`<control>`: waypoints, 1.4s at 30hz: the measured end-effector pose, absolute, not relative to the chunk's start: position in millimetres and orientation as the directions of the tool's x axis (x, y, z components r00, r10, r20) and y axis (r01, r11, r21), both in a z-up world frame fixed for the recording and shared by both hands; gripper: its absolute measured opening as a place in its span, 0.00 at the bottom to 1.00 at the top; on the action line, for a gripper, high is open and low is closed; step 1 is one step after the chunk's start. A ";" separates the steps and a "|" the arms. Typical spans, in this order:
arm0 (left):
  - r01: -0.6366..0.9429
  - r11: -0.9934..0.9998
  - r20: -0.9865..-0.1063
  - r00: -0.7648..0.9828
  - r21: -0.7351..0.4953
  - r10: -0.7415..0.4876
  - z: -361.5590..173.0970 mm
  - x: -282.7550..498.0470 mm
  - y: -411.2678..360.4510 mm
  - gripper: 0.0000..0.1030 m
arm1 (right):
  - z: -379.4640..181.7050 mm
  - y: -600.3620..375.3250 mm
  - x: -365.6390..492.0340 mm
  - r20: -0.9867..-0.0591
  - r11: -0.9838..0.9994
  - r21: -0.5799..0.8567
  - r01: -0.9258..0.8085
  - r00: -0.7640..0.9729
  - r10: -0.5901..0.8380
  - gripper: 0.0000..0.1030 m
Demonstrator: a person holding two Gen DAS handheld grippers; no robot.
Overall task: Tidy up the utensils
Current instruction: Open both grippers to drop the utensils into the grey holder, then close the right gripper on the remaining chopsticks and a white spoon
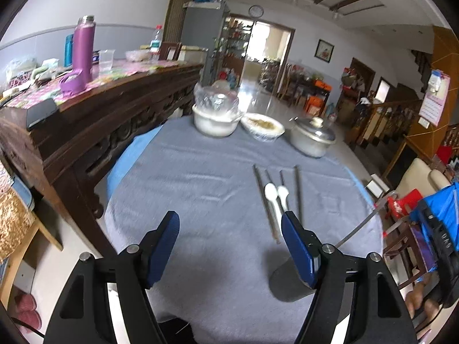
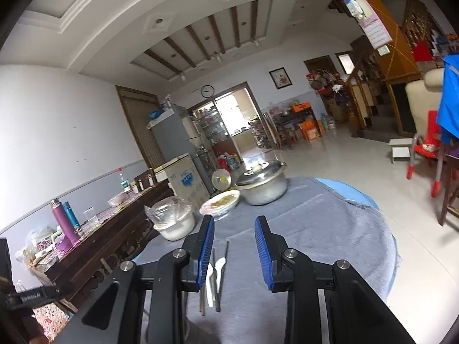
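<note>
- White plastic spoons (image 1: 275,197) lie side by side on the grey cloth (image 1: 186,195), bowls pointing away from you, with dark chopsticks (image 1: 298,189) flanking them on both sides. All of it sits close together, so a pinch aimed at one piece could drag or flick its neighbour.
- Your left gripper (image 1: 231,238) hangs above the cloth with its jaws wide apart and nothing between them; the utensils sit off towards its right finger. Come down where you are and you would likely grab only cloth.
- Your right gripper (image 2: 234,238) has its jaws parted less widely, also empty, with the utensils low and beside its left finger. That narrower gap could clip a spoon bowl and skid it.
- The cloth looks soft and loose; catching it may bunch it up and scatter the whole row.
- Beyond the utensils stand a white pot (image 1: 215,121), a filled dish (image 1: 262,127) and a lidded metal pot (image 1: 311,139); a long forward sweep risks knocking them.
</note>
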State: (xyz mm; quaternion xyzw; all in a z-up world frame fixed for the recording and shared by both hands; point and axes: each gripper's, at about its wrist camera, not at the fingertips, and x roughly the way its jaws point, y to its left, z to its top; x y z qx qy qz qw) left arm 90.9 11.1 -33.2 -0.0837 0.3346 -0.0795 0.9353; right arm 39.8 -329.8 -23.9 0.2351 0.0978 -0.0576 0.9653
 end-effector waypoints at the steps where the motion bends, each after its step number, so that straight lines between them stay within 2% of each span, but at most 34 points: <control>1: 0.084 0.975 -0.625 0.755 -0.208 -0.199 -38.3 92.2 12.7 0.72 | -25.6 -333.4 39.3 -0.222 0.880 0.445 0.164 0.973 -0.070 0.31; 13: 0.025 0.982 -0.710 0.688 -0.190 -0.155 -80.6 113.6 24.1 0.72 | -58.1 -356.2 49.6 -0.317 0.840 0.496 0.222 0.946 -0.062 0.31; 32: -0.071 0.978 -0.815 0.566 -0.195 -0.121 -146.4 164.9 47.7 0.72 | -133.6 -360.9 114.0 -0.542 0.771 0.560 0.303 0.838 0.064 0.31; 42: -0.032 0.993 -0.818 0.570 -0.117 -0.078 -148.5 206.8 36.0 0.72 | -142.3 -349.9 190.0 -0.592 0.816 0.538 0.212 0.784 0.187 0.31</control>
